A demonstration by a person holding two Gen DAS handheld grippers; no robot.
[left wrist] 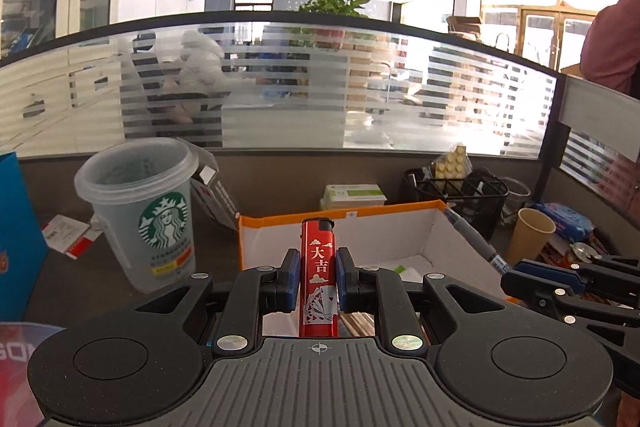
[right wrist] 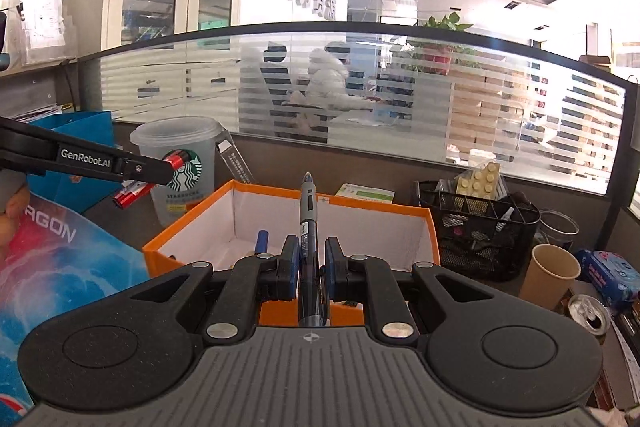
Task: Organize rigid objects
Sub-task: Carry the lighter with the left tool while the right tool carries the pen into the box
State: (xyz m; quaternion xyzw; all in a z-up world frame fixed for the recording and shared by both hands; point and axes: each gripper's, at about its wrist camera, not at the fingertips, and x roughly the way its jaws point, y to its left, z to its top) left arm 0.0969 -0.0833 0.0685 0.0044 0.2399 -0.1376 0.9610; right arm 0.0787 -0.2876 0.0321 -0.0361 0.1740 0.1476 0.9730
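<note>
My left gripper is shut on a red lighter with white characters, held upright in front of the orange-rimmed box. My right gripper is shut on a grey pen with a blue grip, held over the orange box. A blue pen lies inside the box. The right gripper and its pen also show in the left wrist view at the box's right side. The left gripper's arm and the lighter show at left in the right wrist view.
A clear Starbucks cup stands left of the box. A black mesh organizer with yellow blister packs, a paper cup and an opened can stand to the right. A blue bag and a glass partition lie behind.
</note>
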